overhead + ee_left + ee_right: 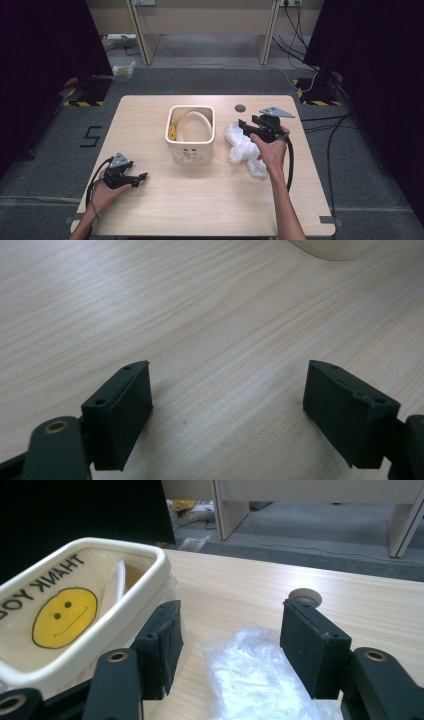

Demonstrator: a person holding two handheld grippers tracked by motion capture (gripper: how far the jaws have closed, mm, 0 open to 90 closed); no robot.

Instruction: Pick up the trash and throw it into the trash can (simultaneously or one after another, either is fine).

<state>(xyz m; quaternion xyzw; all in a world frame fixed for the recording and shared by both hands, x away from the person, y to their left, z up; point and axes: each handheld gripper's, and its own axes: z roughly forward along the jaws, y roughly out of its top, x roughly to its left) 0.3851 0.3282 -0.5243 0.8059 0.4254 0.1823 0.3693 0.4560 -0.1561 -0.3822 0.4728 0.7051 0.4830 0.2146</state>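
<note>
High view: one bin (190, 148), one bag (243, 145)

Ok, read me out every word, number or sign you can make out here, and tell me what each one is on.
"THANK YO": black capitals above a yellow smiley face, on the bag lining the cream bin; the rest is cut off by the picture's edge.
"5": dark mark on the grey floor left of the table.
Small red marks on the bin's front: too small to read.
Nothing readable on the crumpled clear plastic bag.
</note>
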